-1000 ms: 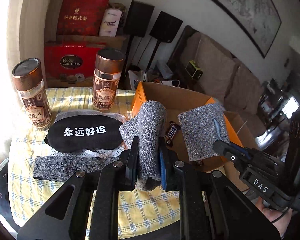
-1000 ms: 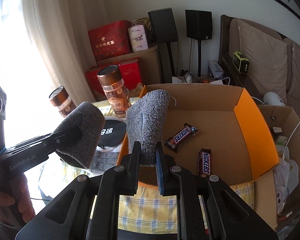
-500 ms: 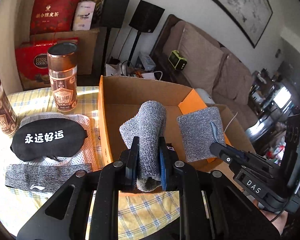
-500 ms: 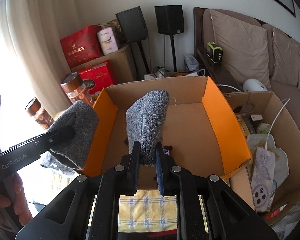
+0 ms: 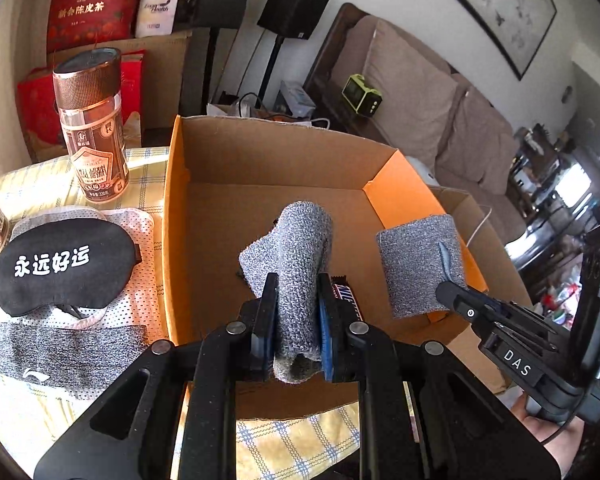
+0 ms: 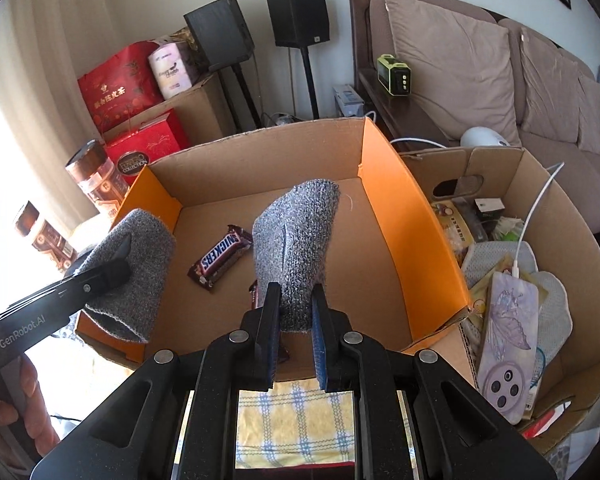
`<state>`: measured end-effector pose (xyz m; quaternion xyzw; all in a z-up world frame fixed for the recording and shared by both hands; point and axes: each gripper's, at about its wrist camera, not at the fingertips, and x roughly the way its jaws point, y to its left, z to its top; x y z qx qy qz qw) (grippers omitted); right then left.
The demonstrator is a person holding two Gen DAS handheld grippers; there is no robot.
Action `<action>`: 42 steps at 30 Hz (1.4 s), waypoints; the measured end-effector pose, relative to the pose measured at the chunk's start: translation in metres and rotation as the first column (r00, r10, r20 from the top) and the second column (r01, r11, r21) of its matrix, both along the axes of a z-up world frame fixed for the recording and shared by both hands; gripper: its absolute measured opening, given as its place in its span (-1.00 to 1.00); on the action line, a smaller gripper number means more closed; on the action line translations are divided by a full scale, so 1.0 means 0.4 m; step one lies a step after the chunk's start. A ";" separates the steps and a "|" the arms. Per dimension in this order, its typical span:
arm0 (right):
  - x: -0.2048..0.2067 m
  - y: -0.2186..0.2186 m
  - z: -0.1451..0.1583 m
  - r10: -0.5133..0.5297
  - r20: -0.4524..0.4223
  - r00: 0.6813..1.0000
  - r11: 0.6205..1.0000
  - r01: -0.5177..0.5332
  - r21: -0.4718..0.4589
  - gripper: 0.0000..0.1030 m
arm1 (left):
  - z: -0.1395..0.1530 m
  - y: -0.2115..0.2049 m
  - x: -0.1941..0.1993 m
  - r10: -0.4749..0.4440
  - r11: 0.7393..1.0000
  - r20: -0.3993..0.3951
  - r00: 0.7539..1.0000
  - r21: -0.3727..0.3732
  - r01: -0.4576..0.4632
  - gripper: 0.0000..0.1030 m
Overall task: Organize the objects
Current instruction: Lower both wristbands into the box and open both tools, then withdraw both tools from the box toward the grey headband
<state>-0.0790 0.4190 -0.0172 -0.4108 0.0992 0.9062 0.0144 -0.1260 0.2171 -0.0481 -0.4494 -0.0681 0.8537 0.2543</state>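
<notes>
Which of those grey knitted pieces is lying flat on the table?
The long grey band with the white logo, flat beside the black sleep mask. The other two hang pinched in fingers over the box.

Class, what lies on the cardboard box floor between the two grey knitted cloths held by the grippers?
A Snickers bar, seen in the right wrist view.

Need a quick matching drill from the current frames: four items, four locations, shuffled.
Items:
1. Snickers bar
2. black eye mask
3. brown-lidded jar
4. grey knit piece

Places:
A. clamped in the left claw
B. standing on the checked cloth, left of the box
C. lying on the floor of the orange-sided box
D. lying flat on the white dotted fabric

Pairs: 1-C, 2-D, 3-B, 4-A
</notes>
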 end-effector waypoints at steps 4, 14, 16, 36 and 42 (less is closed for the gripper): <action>-0.009 0.002 -0.016 -0.002 0.014 1.000 1.000 0.002 0.002 -0.74 | -0.012 0.008 -0.004 0.006 1.000 0.006 1.000 -0.015 -0.005 -0.72; -0.032 0.015 -0.053 -0.012 0.039 0.999 1.000 0.012 -0.004 -0.73 | -0.037 0.031 -0.011 0.011 0.998 0.041 0.999 -0.061 -0.009 -0.47; -0.039 0.010 -0.063 -0.019 0.052 0.998 0.999 0.017 0.044 -0.69 | -0.040 0.039 -0.007 0.019 0.996 0.036 0.999 -0.088 -0.016 -0.14; 0.001 -0.029 0.004 -0.037 -0.030 0.999 0.981 0.042 0.189 0.57 | 0.067 -0.035 0.057 0.040 0.985 -0.168 0.985 -0.160 -0.068 0.78; 0.012 -0.057 0.035 -0.032 -0.053 0.998 0.980 0.042 0.194 0.72 | 0.078 -0.074 0.072 0.062 0.984 -0.182 0.981 -0.156 -0.091 1.00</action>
